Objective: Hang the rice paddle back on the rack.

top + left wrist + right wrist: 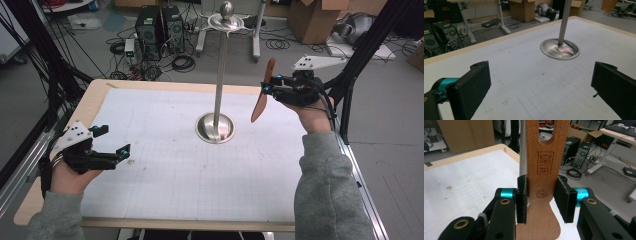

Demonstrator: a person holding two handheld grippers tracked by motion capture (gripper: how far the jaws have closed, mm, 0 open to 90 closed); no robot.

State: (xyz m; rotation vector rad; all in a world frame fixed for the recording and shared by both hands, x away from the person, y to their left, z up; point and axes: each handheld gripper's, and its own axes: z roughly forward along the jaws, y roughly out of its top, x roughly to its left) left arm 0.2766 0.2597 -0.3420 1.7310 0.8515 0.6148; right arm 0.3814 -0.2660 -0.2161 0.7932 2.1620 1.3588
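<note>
Cables, computer towers and cardboard boxes lie on the grey floor behind the table [100, 95], which carries a white gridded sheet; in the high view a metal stand [216, 127] with a round base and a tall pole is at the middle of the sheet; your right gripper [267, 86] is lifted to the right of the pole and holds a wooden spatula [262, 97] nearly upright, well above the table; your left gripper [116, 145] rests low at the left side, jaws wide, with nothing between them.

Left gripper view: both black jaws stand far apart over the bare grid; the stand's base [559, 49] is ahead; keep this hand still and out of the way, it has no work now.

Right gripper view: the pads press on both edges of the spatula [544, 182], at the narrow part; the slot is above, the pole [523, 147] just behind its left edge; I judge you want to hang it on the top of the stand, so lift slowly, keep the spatula from knocking the pole, and do not loosen the hold before the slot sits on a hook.

Burned in the wood you can read "SINCE 1983" under a small crest, and below it a round mark; its letters are too small for me.
</note>
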